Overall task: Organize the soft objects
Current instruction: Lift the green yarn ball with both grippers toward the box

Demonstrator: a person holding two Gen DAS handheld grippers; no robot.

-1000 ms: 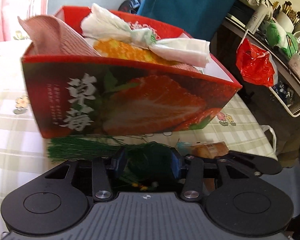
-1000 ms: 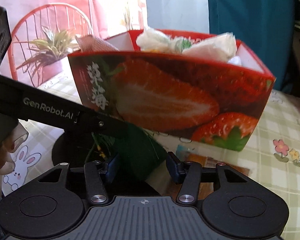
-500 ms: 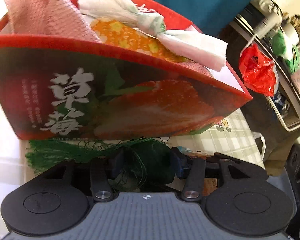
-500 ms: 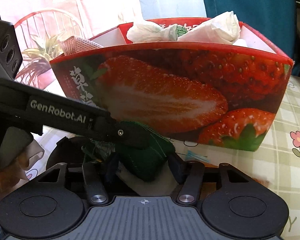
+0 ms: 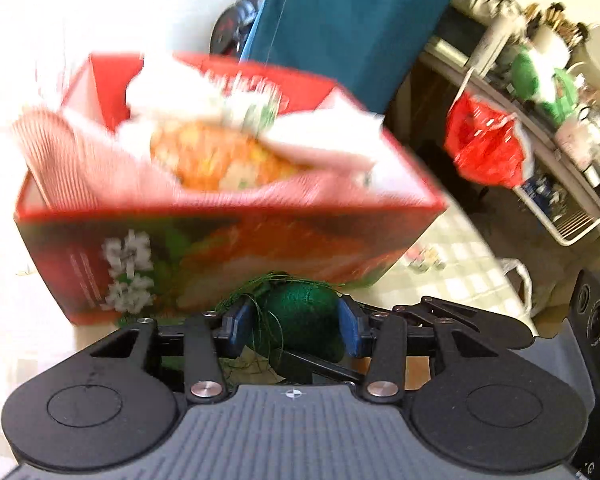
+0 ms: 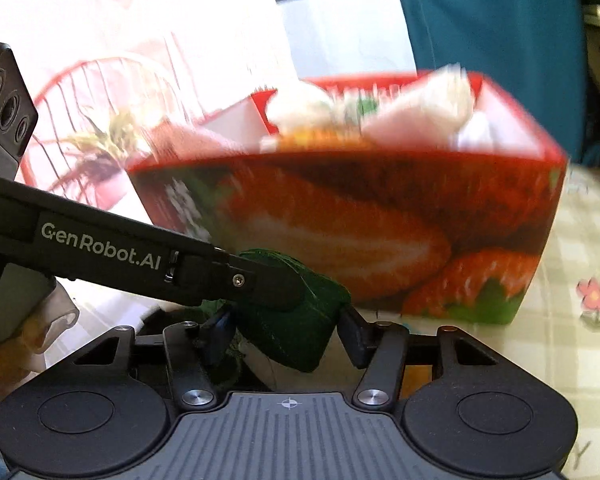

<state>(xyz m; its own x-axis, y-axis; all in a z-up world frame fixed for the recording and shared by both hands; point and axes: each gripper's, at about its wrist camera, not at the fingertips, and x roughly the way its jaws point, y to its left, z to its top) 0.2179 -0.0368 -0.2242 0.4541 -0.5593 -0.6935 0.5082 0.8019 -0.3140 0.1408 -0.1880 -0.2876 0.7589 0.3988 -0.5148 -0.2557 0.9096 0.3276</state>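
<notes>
A dark green soft ball with loose green threads sits between the blue pads of my left gripper, whose jaws are closing on it. In the right wrist view the same green ball is pinched by my right gripper, also closing. There the left gripper's finger lies across the ball from the left. Just behind stands the red strawberry-print box. It holds a pink ribbed cloth, an orange patterned cloth and a white cloth.
A checked tablecloth covers the table. A teal cloth hangs behind the box. To the right is a cluttered shelf with a red plastic bag. At the left stand a red wire chair and a potted plant.
Both grippers have risen with the green ball. The box sits lower in the views and more of its contents show. The green tassel no longer lies spread on the table.
</notes>
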